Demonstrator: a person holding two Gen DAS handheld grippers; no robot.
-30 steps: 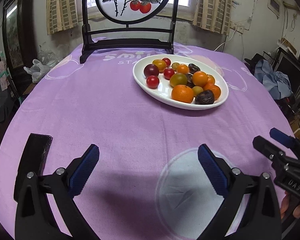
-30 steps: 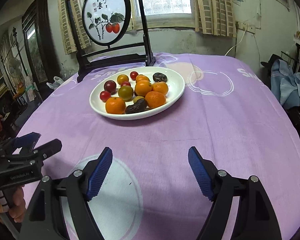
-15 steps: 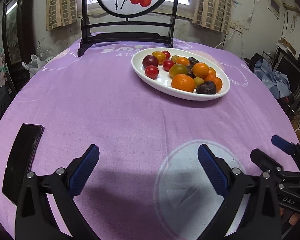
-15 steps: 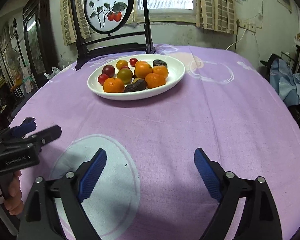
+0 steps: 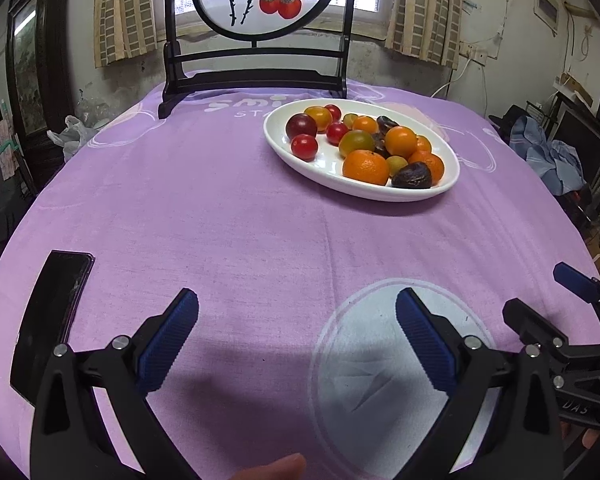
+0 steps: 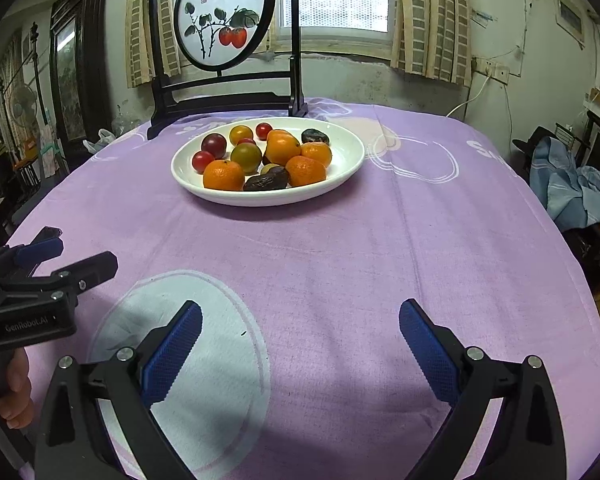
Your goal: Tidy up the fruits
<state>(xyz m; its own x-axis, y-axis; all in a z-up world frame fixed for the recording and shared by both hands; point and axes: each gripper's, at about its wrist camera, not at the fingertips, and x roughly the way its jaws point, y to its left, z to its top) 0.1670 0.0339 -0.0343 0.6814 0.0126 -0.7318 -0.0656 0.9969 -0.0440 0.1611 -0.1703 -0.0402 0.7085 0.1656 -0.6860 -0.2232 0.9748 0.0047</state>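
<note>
All the fruits (image 6: 260, 160) sit mixed in the white plate (image 6: 340, 176). Your left gripper (image 5: 296, 334) and right gripper (image 6: 300, 338) are spread wide, holding nothing. Sorting just starting, or finished? Hard to tell.

bg: dark phone (image 5: 52, 320) flat on purple cloth (image 5: 220, 208) | framed persimmon screen (image 5: 256, 20) at far edge | blue clothes (image 6: 572, 184) off-table

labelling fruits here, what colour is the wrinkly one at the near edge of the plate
Dark brown, almost black: the wrinkled fruit on the white plate, clearest in the right wrist view.
</note>
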